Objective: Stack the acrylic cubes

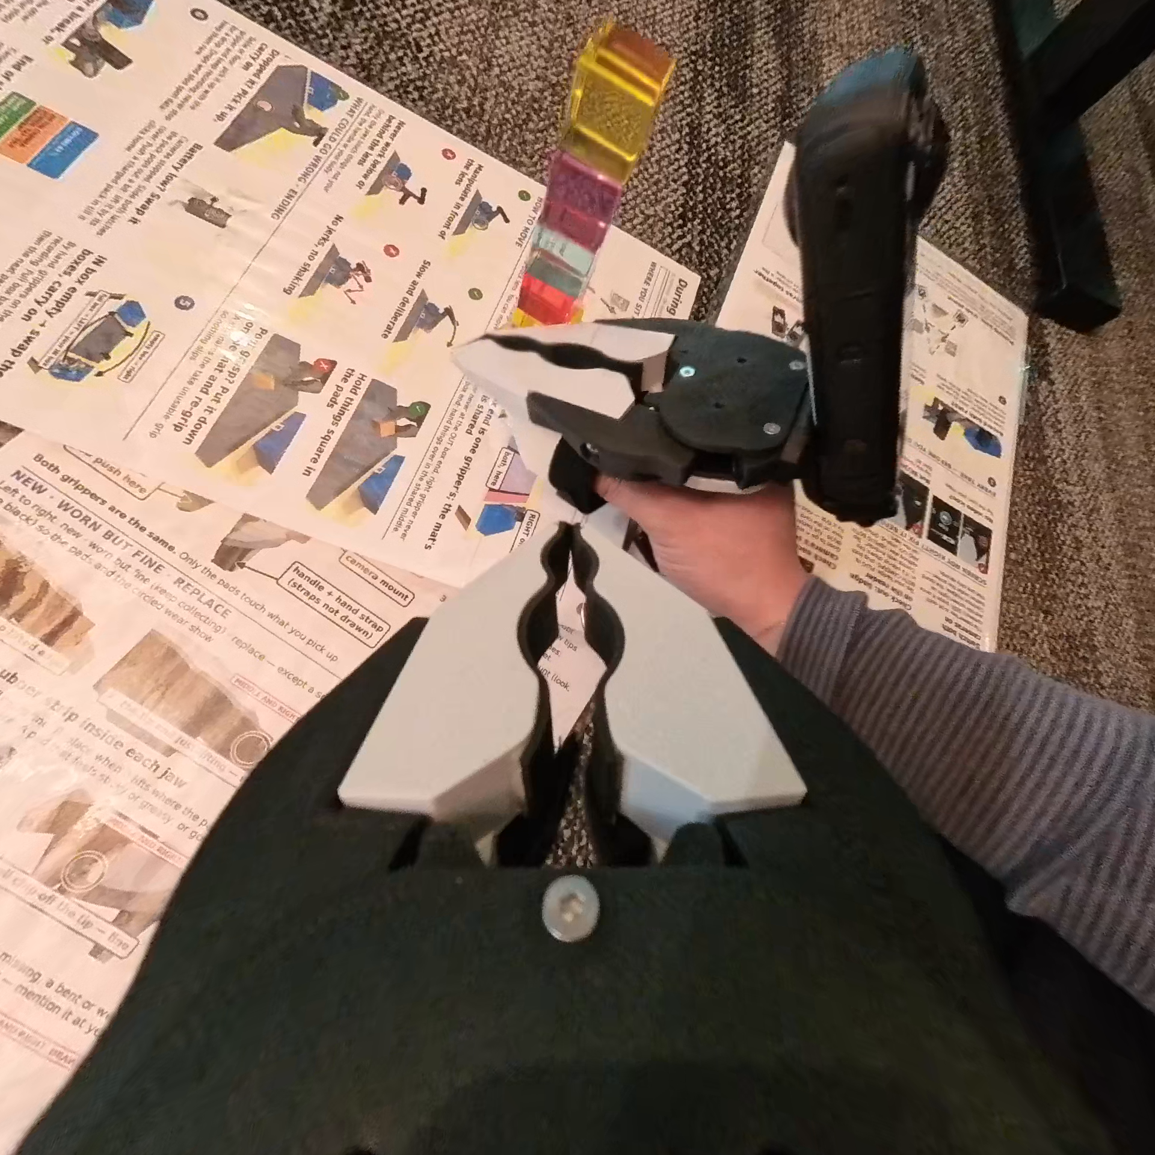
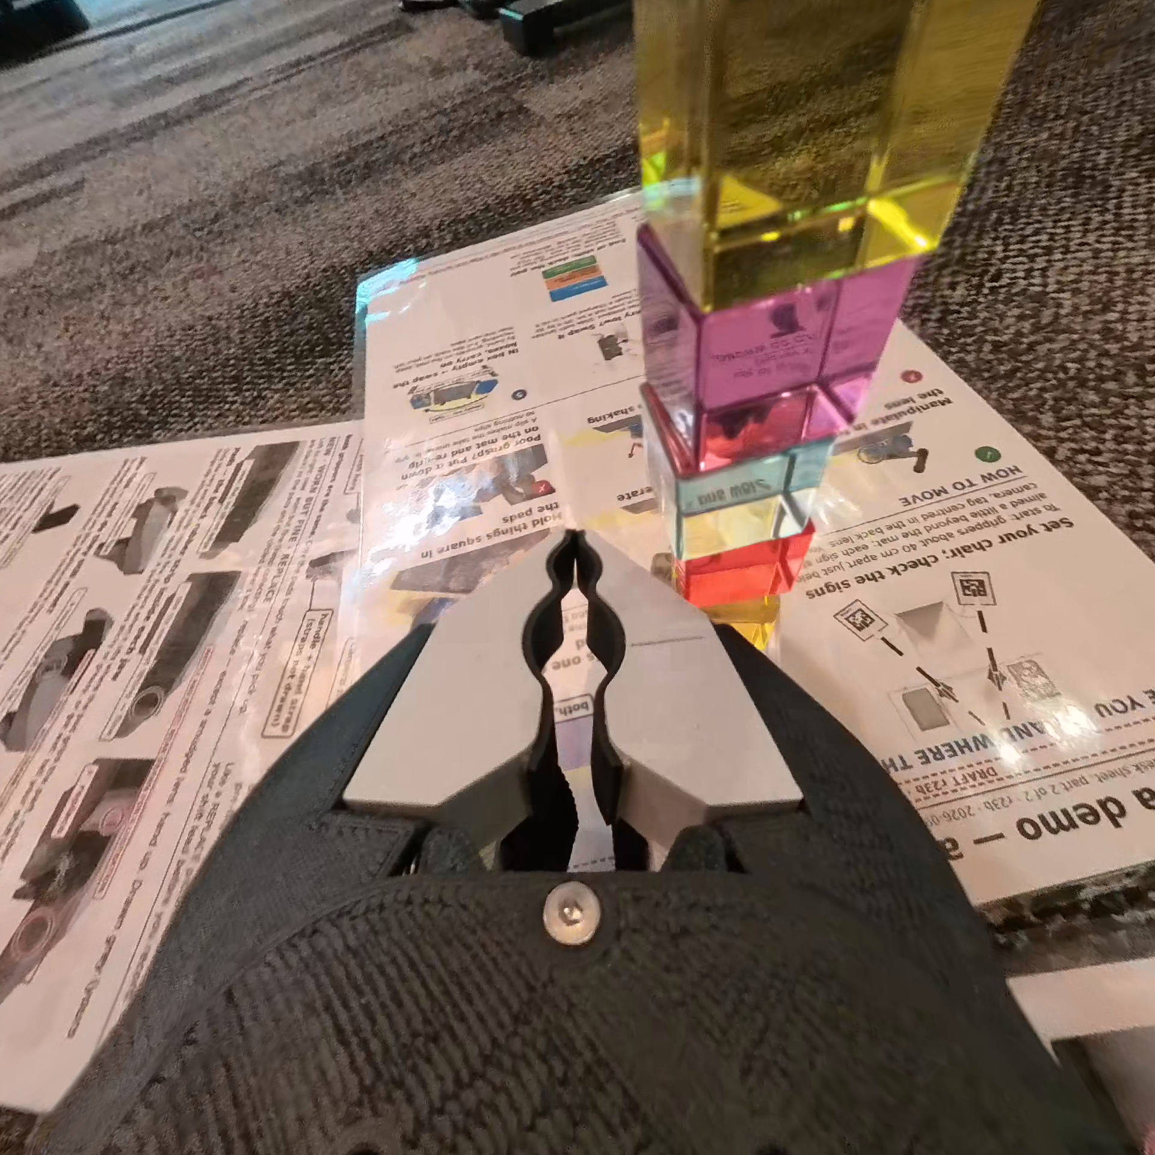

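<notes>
A tall stack of see-through coloured cubes (image 2: 769, 350) stands on a printed sheet (image 2: 937, 562), with a big yellow cube (image 2: 806, 125) on top and purple, pale blue and red ones below. It also shows in the left wrist view (image 1: 584, 194). My right gripper (image 2: 575, 537) is shut with nothing between its tips, just left of the stack's lower cubes and apart from them. In the left wrist view the right gripper (image 1: 481, 350) lies in front of the stack's base, held by a hand (image 1: 706, 550). My left gripper (image 1: 572, 531) is shut, just below that hand.
Several glossy printed instruction sheets (image 1: 219, 250) overlap on a speckled grey-brown carpet (image 1: 1062, 500). A dark furniture leg (image 1: 1075, 187) stands at the far right. A grey striped sleeve (image 1: 969, 719) crosses the right side. Dark objects (image 2: 550, 25) lie on the carpet far behind. My hands' fingertips stand some 15 cm from each other.
</notes>
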{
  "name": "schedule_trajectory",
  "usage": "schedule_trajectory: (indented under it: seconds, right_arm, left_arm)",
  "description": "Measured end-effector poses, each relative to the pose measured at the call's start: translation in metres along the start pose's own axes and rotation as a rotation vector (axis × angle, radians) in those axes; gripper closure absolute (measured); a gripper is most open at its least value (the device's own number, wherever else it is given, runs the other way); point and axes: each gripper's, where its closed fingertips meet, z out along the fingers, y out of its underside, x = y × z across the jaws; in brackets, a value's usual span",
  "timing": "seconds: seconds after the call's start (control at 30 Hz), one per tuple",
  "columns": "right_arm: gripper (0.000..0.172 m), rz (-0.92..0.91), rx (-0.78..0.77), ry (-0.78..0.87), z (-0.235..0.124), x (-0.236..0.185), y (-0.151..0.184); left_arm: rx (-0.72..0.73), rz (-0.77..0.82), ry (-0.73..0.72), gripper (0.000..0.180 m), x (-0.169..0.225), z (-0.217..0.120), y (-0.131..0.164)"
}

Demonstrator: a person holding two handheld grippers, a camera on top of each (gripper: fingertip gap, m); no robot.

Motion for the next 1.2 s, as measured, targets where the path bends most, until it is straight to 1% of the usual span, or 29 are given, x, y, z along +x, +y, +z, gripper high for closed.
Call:
schedule_trajectory:
  seconds: [0.4, 0.77, 0.87, 0.97, 1.1, 1.17, 1.2]
  right_arm:
    - [0.172, 0.078, 0.02, 0.096, -0.005, 0.027, -0.003]
    - [0.172, 0.213, 0.053, 0.17, -0.024, 0.057, -0.004]
    - [0.172, 0.241, 0.099, 0.213, -0.04, 0.069, -0.015]
    - [0.172, 0.314, 0.176, 0.249, -0.066, 0.084, -0.032]
    - [0.172, 0.439, 0.283, 0.188, -0.108, 0.084, -0.058]
    - [0.172, 0.419, 0.312, 0.169, -0.13, 0.078, -0.076]
    - [0.172, 0.372, 0.308, 0.168, -0.14, 0.074, -0.084]
  left_arm:
    - [-0.001, -0.007, 0.009, 0.18, 0.001, 0.0, 0.0]
    - [0.008, -0.017, 0.021, 0.18, 0.001, 0.0, -0.003]
    - [0.019, -0.024, 0.03, 0.18, 0.002, 0.0, -0.005]
    - [0.042, -0.042, 0.044, 0.18, 0.003, -0.001, -0.008]
    - [0.1, -0.072, 0.079, 0.18, 0.007, -0.006, -0.016]
    - [0.131, -0.092, 0.095, 0.18, 0.008, -0.008, -0.021]
    - [0.145, -0.098, 0.101, 0.18, 0.009, -0.01, -0.023]
